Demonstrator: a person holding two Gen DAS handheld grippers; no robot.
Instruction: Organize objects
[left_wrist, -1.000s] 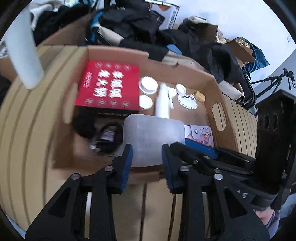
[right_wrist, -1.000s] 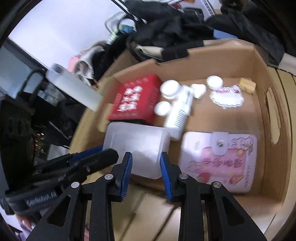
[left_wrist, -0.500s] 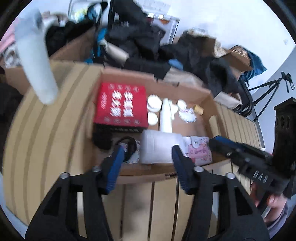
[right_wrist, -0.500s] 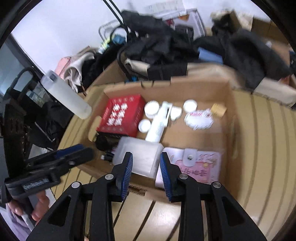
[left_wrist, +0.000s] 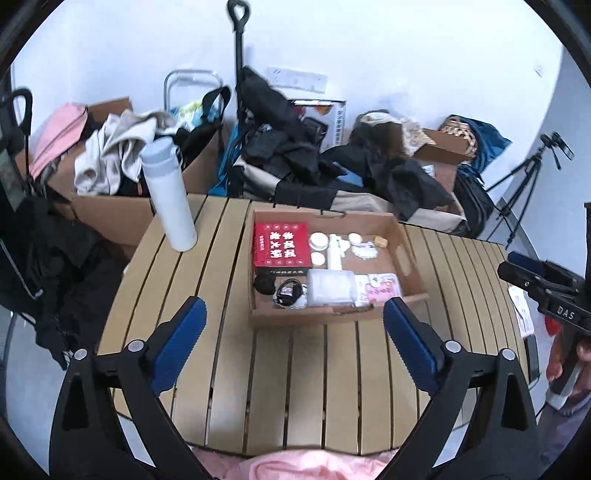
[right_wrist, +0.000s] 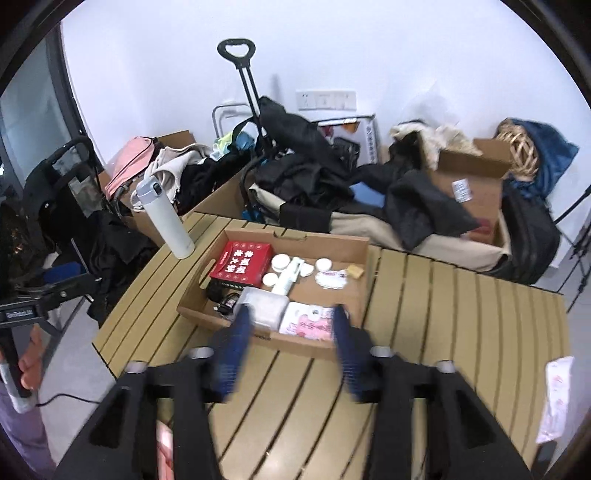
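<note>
A shallow cardboard box (left_wrist: 406, 254) (right_wrist: 354, 295) stands on the slatted wooden table (left_wrist: 295, 387) (right_wrist: 461, 350). It holds a red carton (left_wrist: 280, 249) (right_wrist: 242, 262), a clear plastic container (left_wrist: 330, 288) (right_wrist: 266, 304), a pink pouch (left_wrist: 378, 290) (right_wrist: 306, 321), a white bottle (left_wrist: 335, 251) (right_wrist: 288, 278), small white jars and dark items. My left gripper (left_wrist: 293, 339) is wide open and empty, well back from the box. My right gripper (right_wrist: 290, 350) is open and empty, near the box's front edge.
A tall white flask (left_wrist: 168, 199) (right_wrist: 164, 221) stands at the table's far left corner. Boxes, bags and dark clothes (left_wrist: 332, 162) are piled behind the table. A tripod (left_wrist: 532, 173) stands at the right. A white packet (right_wrist: 556, 398) lies at the table's right edge.
Both grippers have pulled back and up from the box and opened wide. The clear container they were close to stays in the box.
</note>
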